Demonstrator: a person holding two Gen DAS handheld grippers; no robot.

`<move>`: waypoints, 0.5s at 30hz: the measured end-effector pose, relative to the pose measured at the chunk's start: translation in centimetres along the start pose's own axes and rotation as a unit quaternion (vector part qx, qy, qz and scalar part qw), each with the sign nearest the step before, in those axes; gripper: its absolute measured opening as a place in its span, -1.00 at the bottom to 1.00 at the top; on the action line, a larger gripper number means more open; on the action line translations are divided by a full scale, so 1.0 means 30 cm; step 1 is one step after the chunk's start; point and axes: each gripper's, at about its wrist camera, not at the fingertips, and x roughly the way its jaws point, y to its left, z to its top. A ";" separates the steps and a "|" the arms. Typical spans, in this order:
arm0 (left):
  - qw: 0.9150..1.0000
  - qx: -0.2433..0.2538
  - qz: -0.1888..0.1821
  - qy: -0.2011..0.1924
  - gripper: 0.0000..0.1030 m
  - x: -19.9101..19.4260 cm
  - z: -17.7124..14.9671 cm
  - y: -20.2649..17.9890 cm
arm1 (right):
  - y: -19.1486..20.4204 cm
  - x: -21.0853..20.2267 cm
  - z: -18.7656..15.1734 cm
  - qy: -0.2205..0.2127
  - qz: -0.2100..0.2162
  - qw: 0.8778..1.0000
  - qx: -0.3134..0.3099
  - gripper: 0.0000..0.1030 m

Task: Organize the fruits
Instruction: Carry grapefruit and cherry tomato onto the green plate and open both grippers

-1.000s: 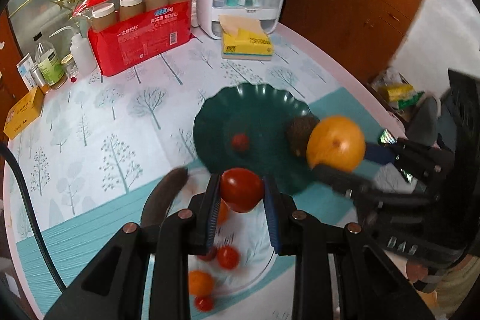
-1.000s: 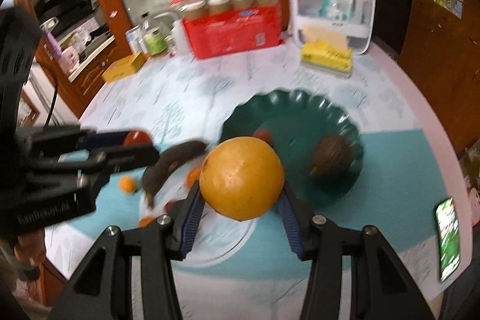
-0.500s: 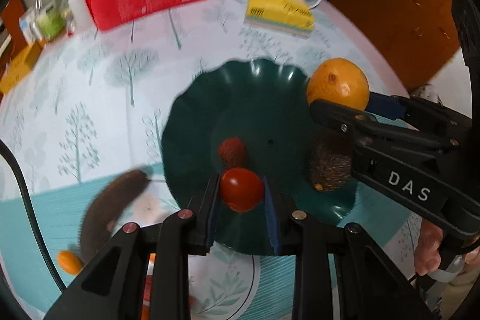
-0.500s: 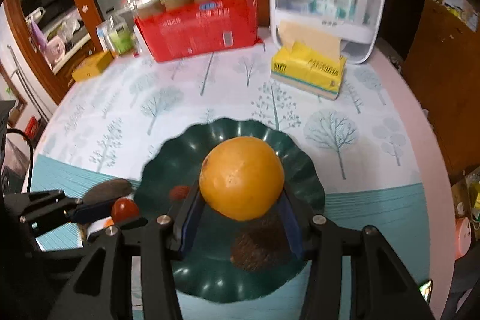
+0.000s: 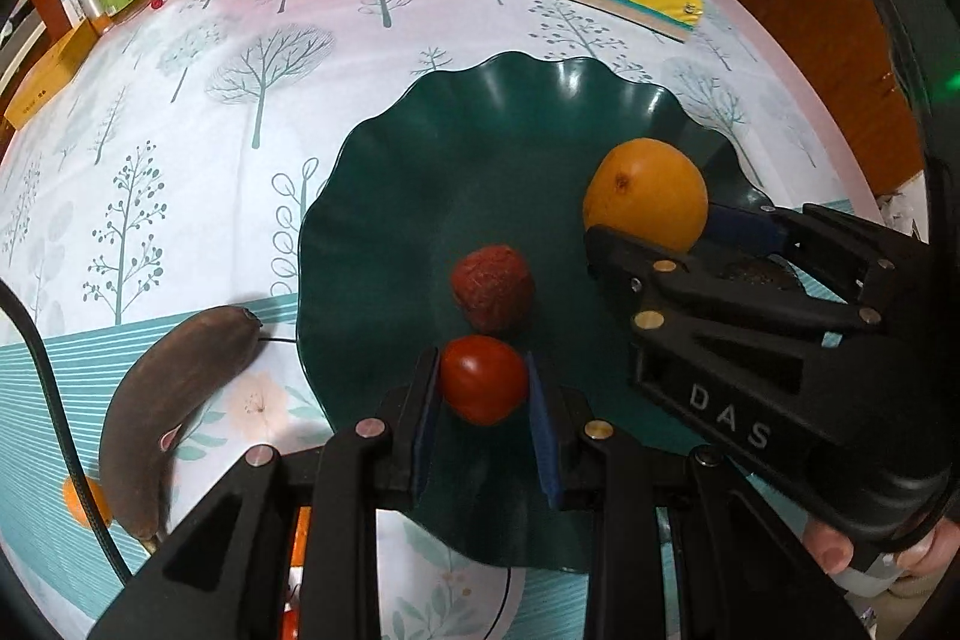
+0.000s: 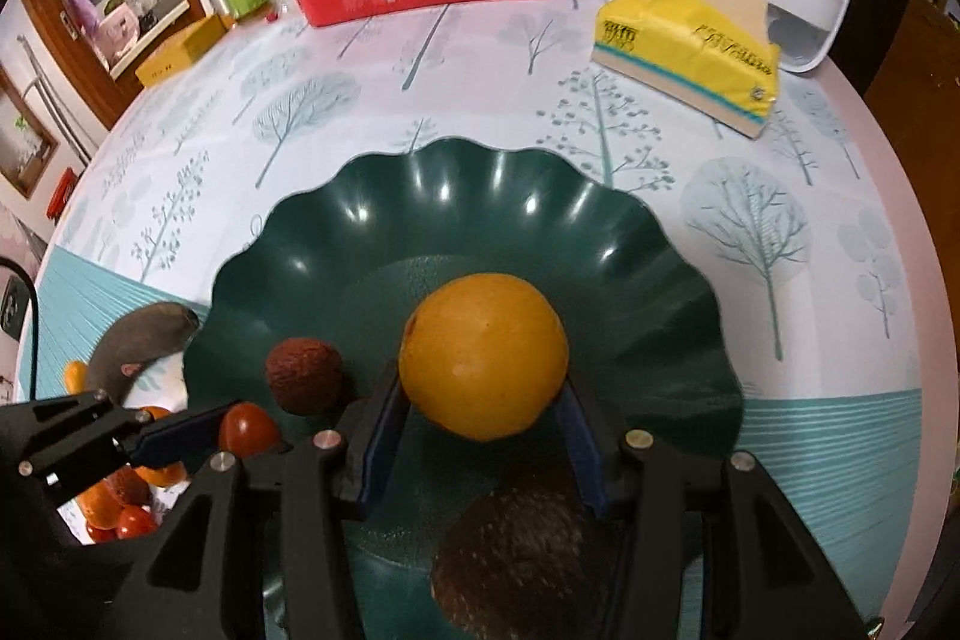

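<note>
Both grippers have come down from above the table and now sit low over the green plate [image 6: 660, 244]. The left gripper [image 5: 483, 391] pinches a tomato [image 5: 482, 379] just short of the red lychee-like fruit [image 5: 492, 289]. The right gripper [image 6: 483, 400] clamps the orange [image 6: 483, 355] over the plate's middle; whether it touches the plate is hard to tell. A brown fruit [image 6: 516, 556] lies beneath it. Release looks imminent, though the dark banana [image 5: 174, 400] remains off the plate.
</note>
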 end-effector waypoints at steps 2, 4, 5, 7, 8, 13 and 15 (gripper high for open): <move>1.000 -0.003 0.001 0.002 -0.48 0.009 0.003 0.004 | 0.003 0.001 0.005 -0.003 -0.002 1.000 -0.005 0.00; 1.000 -0.006 0.002 0.004 -0.47 0.017 0.004 0.011 | 0.006 0.002 0.009 -0.004 -0.005 1.000 -0.010 0.00; 1.000 -0.007 0.003 0.005 -0.47 0.021 0.005 0.012 | 0.007 0.002 0.012 -0.004 -0.006 1.000 -0.013 0.00; 1.000 -0.010 0.002 0.007 -0.43 0.025 0.006 0.015 | 0.014 0.001 0.013 -0.005 -0.011 1.000 -0.021 0.01; 1.000 -0.010 0.002 0.006 -0.38 0.022 0.006 0.016 | 0.017 0.001 0.014 -0.005 -0.013 1.000 -0.024 0.02; 1.000 -0.007 0.011 -0.007 0.18 -0.005 0.006 0.013 | 0.037 -0.017 0.010 -0.013 -0.017 0.999 -0.035 0.10; 1.000 -0.008 0.010 -0.010 0.20 -0.022 0.004 0.015 | 0.041 -0.034 0.010 -0.020 -0.018 0.999 -0.033 0.14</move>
